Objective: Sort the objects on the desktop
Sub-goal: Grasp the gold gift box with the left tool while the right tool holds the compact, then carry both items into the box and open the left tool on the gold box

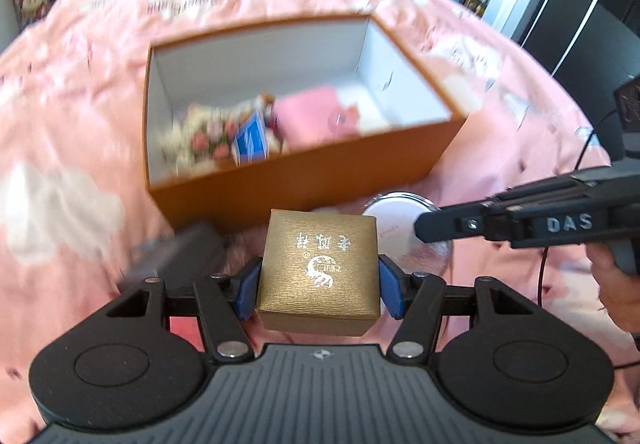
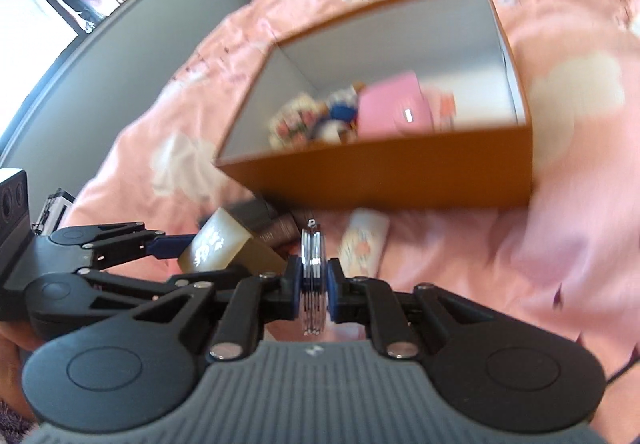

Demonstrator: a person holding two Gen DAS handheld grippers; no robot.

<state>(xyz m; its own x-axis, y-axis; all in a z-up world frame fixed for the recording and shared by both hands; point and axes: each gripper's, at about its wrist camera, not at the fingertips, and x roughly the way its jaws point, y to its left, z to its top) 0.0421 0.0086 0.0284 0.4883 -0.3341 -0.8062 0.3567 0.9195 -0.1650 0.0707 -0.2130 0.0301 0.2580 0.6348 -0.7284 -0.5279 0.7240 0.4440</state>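
I am pinching the gold box [image 1: 318, 270] with my left gripper [image 1: 318, 286], its blue pads [image 1: 248, 290] pressed flat against two opposite sides so the lid faces up and the square body cannot twist; it sits low in the centre of the left view, lifted clear of the bedding as far as I can judge. The box looks like stiff card with a fine brushed grain and a silver stamped emblem and characters on top. With my right gripper [image 2: 314, 284] I am gripping a round mirror [image 2: 313, 276] edge-on, the pads closed on its two flat faces, so in the right view it shows only as stacked chrome ridges at lower centre; in the left view its pale round face [image 1: 400, 228] shows right of centre, behind the right gripper's dark fingers [image 1: 452, 222]. Holding a thin disc by its faces seems the safest way, since the slick rim would slip. The orange bin [image 1: 304, 180] is filling the middle of both views, open-topped, with smooth white inner walls [image 2: 400, 44], and I am keeping both items in front of its near wall, I judge for dropping in. Inside it are lying a pink pouch [image 1: 308, 116], something blue [image 1: 250, 140] and a floral bundle [image 1: 196, 144], all blurred. Everything rests on a soft pink quilt [image 1: 80, 104] printed with white clouds. A pale patterned case [image 2: 366, 240] and a dark ribbed thing [image 2: 276, 228] are lying on the quilt just before the bin, not yet sorted.
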